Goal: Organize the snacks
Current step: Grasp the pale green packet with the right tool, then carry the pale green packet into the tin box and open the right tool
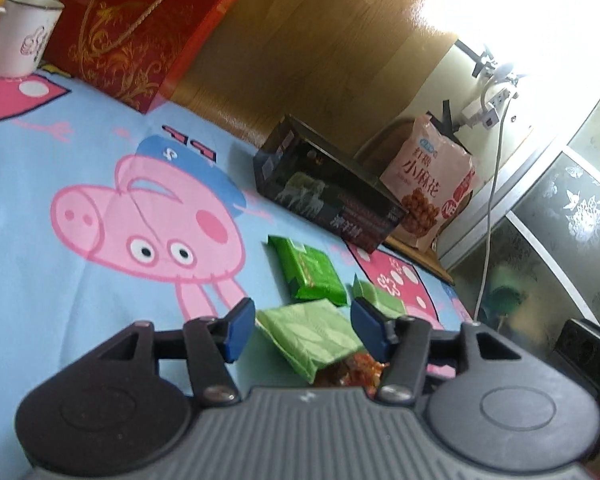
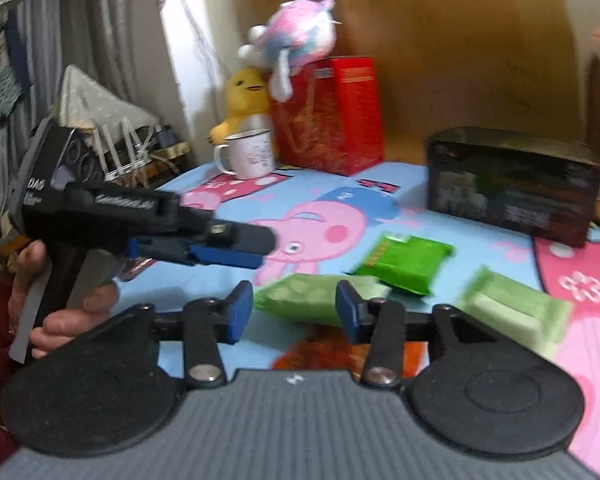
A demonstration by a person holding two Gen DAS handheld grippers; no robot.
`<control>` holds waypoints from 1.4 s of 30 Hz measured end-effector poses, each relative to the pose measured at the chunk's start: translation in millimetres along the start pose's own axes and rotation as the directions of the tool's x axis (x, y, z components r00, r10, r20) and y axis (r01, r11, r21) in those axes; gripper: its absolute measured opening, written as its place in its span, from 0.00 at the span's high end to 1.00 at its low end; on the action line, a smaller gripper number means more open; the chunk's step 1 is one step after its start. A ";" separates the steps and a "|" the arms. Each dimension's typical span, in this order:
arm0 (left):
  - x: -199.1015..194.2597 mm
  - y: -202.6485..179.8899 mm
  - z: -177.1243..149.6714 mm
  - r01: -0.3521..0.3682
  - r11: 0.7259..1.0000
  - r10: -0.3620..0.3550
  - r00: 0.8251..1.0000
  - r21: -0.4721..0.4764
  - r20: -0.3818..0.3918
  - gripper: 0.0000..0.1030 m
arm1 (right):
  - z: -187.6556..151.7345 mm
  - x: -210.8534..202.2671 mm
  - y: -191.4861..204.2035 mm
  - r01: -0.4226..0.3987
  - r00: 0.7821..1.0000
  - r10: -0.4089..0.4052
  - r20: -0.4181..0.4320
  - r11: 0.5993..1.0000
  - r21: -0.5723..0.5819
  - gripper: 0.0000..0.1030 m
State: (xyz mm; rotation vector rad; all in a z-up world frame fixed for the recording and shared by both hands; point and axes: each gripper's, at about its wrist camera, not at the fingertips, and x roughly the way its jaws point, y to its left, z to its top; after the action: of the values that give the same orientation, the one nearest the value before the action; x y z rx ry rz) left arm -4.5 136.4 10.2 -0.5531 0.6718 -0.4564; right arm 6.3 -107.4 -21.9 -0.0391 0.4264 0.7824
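Snack packets: grouped on the cartoon-pig cloth, near its edge. Pale green packet flat on the cloth, in line with the gap of the left gripper; jaws released, blue pads clear of the wrapper on both sides. Same pale packet in line with the gap of the right gripper in the right wrist view; jaws released, contact with the pads not discernible through blur. Bright green packet just beyond, flat, close to the pale one. Second pale green packet to the right, apart from the first. Orange-red packet partly hidden under the near end of the pale packet.

Dark rectangular box farther back on the cloth, lying on its long side. Pink snack bag upright behind it, off the cloth. Red gift bag at the far corner against a wooden panel; white mug beside it. Yellow plush and pink-and-blue plush at the red bag, the latter resting on top.

Surroundings: white cable hanging along a patterned glass panel; grey curtain at left. Hand gripping the left gripper's handle, visible in the right wrist view.
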 end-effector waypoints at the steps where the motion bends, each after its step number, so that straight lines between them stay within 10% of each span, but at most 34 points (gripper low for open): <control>1: 0.7 -0.2 -1.3 0.003 1.000 -0.003 1.000 0.000 -0.006 0.43 | -1.2 -1.7 -5.8 0.015 1.000 -0.015 -0.011 1.000 0.007 0.52; 7: 4.6 0.7 -9.4 -0.003 1.000 0.002 0.999 -0.018 -0.043 0.39 | -5.0 8.6 -10.0 0.035 0.998 -0.036 -0.060 0.999 -0.014 0.45; 12: 19.8 7.6 -10.4 -0.005 0.998 -0.001 0.996 -0.059 -0.095 0.70 | -3.9 29.4 -13.4 0.012 0.993 -0.019 -0.113 0.998 -0.059 0.46; 16: 18.8 -0.5 -4.0 0.004 0.999 -0.007 0.997 -0.040 -0.080 0.75 | -4.2 33.0 -8.9 -0.013 0.993 0.006 -0.114 0.998 -0.060 0.60; 23: 34.6 -41.0 50.2 0.025 0.991 -0.024 1.000 0.131 -0.013 0.76 | 26.3 15.2 -20.2 0.041 0.999 -0.038 0.037 0.995 -0.093 0.63; 33: 155.0 -68.2 147.7 -0.097 0.960 0.073 0.992 0.262 0.100 0.61 | 113.5 67.0 -115.4 0.215 0.972 -0.211 0.101 0.976 -0.036 0.61; 36: 181.1 -65.9 153.2 -0.190 0.940 0.171 0.981 0.282 0.093 0.57 | 126.0 94.6 -141.8 0.261 0.964 -0.261 0.057 0.965 0.001 0.56; 42: 145.9 -52.2 135.3 -0.159 0.957 0.131 0.983 0.244 0.129 0.57 | 106.5 68.9 -151.3 0.257 0.958 -0.266 0.106 0.962 0.094 0.56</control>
State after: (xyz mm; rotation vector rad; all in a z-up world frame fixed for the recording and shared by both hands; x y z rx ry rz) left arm 178.5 59.4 64.1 -0.2819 0.5322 -0.3637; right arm 192.2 -148.6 30.4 0.0244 0.3315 0.5030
